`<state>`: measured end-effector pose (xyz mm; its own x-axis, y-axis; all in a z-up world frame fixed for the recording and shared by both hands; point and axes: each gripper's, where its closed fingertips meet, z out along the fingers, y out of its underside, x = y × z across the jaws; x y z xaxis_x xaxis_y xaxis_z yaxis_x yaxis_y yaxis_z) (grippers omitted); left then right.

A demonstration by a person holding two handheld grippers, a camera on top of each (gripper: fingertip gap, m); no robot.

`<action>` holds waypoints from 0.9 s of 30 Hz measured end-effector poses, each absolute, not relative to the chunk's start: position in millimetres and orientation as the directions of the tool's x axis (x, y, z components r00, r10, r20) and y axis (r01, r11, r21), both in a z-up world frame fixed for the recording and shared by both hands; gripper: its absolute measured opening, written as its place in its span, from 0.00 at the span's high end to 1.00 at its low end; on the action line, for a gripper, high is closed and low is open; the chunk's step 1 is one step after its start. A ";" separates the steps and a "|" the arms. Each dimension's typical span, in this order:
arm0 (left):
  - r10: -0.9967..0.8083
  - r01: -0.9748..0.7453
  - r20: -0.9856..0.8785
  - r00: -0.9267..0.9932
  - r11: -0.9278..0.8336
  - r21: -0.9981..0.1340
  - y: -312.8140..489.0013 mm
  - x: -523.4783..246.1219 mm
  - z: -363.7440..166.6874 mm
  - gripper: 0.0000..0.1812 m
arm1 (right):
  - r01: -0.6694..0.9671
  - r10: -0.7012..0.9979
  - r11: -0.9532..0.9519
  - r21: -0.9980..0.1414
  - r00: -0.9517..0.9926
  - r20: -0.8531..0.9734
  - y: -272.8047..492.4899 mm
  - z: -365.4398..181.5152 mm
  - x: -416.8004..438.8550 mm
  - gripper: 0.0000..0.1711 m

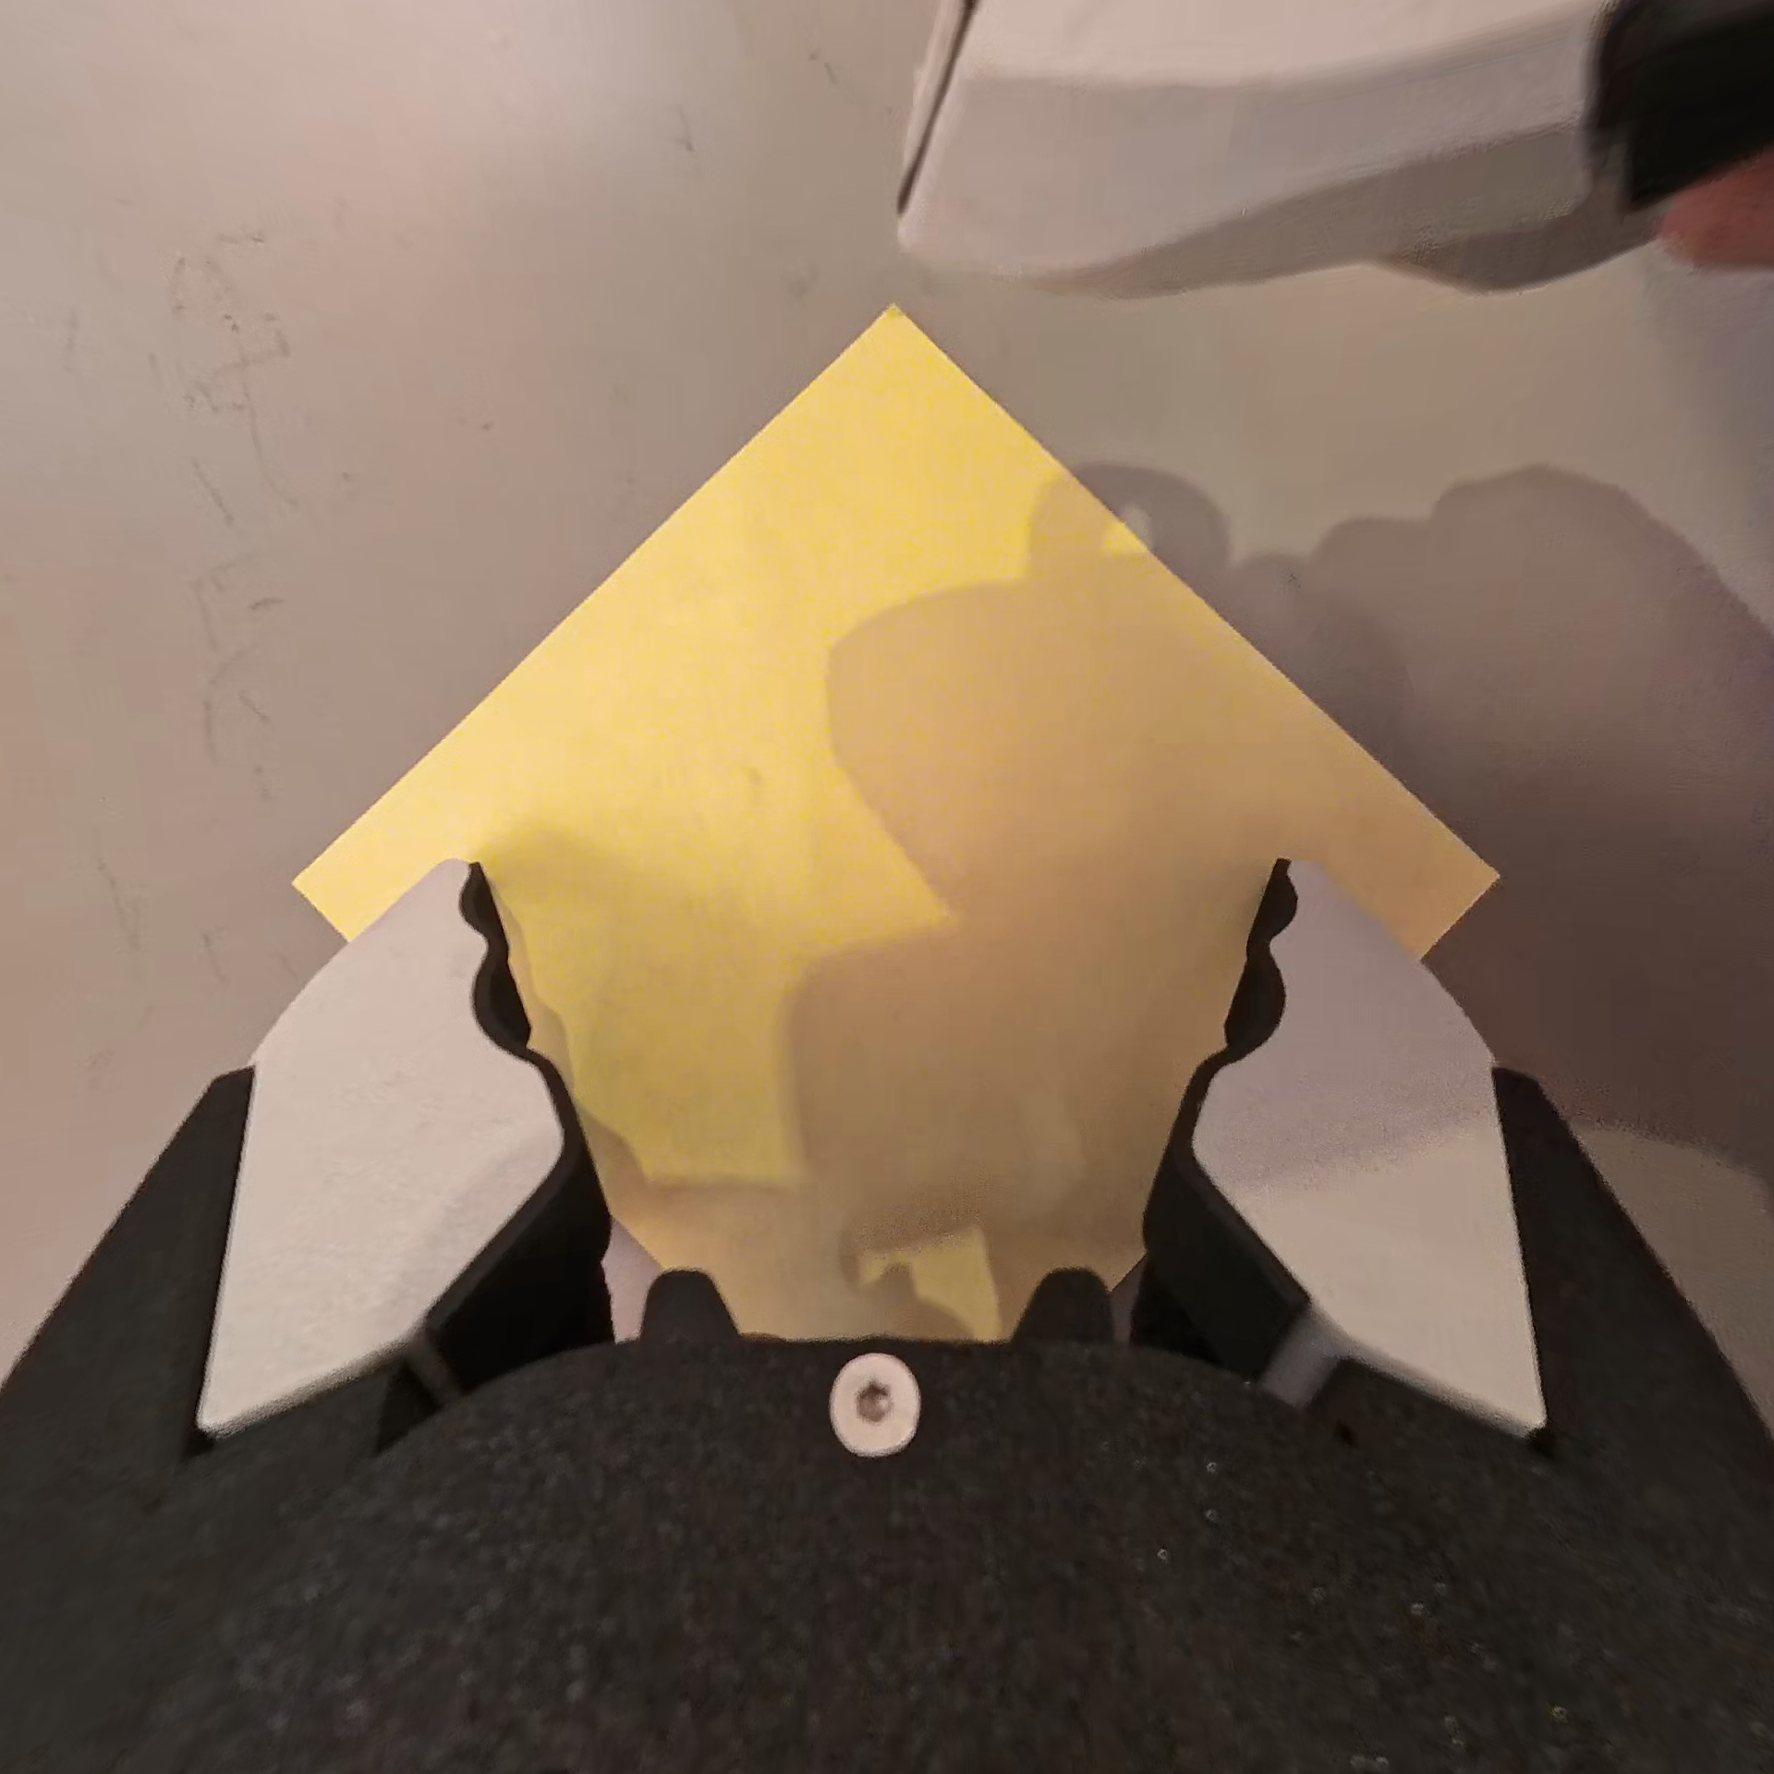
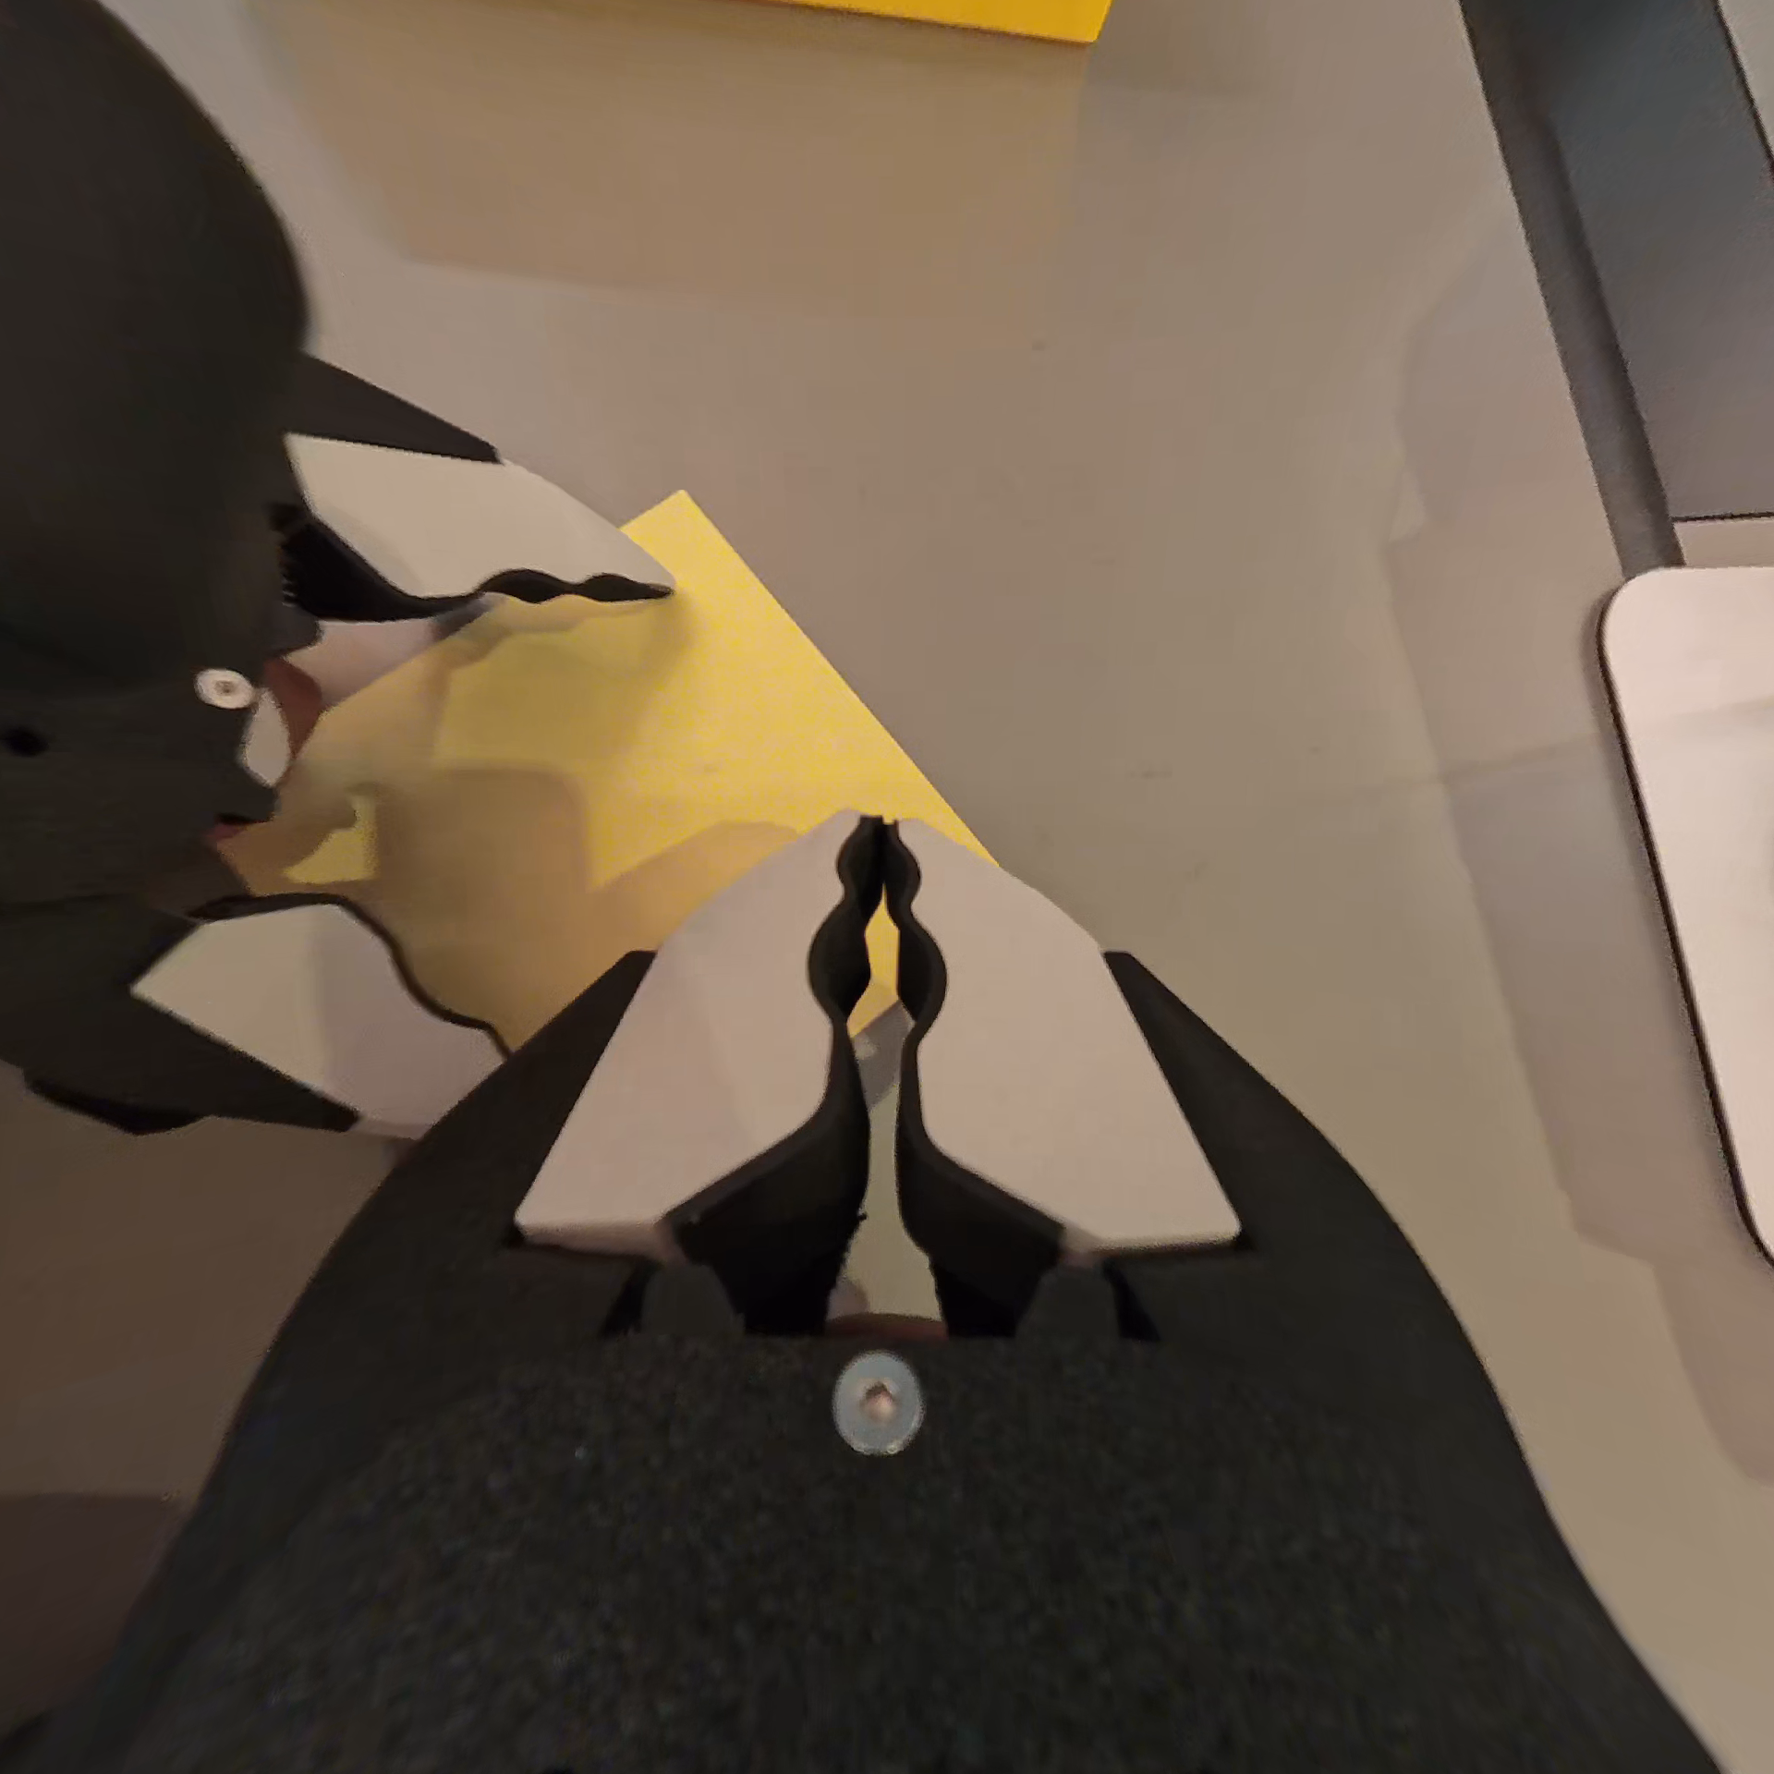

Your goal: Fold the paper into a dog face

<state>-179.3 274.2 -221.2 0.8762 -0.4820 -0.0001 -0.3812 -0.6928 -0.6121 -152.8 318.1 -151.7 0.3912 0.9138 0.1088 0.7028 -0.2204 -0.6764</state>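
A yellow square of paper [image 1: 768,672] lies flat on the grey table [image 1: 288,384], one corner pointing away from me. My left gripper [image 1: 875,864] is open wide, low over the paper's near half, a finger on each side and nothing between them. In the right wrist view the paper [image 2: 730,710] lies ahead to the left, with the open left gripper [image 2: 576,816] over it. My right gripper [image 2: 878,827] is shut, its tips above the paper's right edge, with no paper seen between them. It shows blurred at the top right of the left wrist view [image 1: 922,192].
More yellow paper [image 2: 960,14] lies at the table's far edge. A white flat object with rounded corners [image 2: 1709,864] lies to the right. A dark strip [image 2: 1574,288] runs along the right side behind it. Left tips to right tips: about 9 centimeters.
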 end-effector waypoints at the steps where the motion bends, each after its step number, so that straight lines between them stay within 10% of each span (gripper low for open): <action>1: -0.482 -0.381 0.000 0.876 -0.692 -0.613 274.2 -179.3 -221.2 0.22 | 0.697 0.901 -0.243 -0.674 0.419 0.108 324.0 -157.3 -150.0 1.00; 9: -0.487 -0.384 0.000 0.873 -0.689 -0.614 273.7 -179.3 -221.1 0.22 | 0.649 0.873 -0.394 -0.652 0.486 -0.043 350.3 -203.5 -138.1 0.88; 27: -0.489 -0.387 0.000 0.873 -0.691 -0.610 273.3 -179.1 -221.1 0.22 | 0.676 0.871 -0.355 -0.646 0.489 0.034 355.7 -210.4 -136.3 1.00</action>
<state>-179.1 273.3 -221.1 0.8726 -0.4885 0.0001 -0.3869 -0.6911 -0.6105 -136.3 355.7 -210.4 0.4895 0.8714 0.0337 0.6760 -0.3548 -0.6458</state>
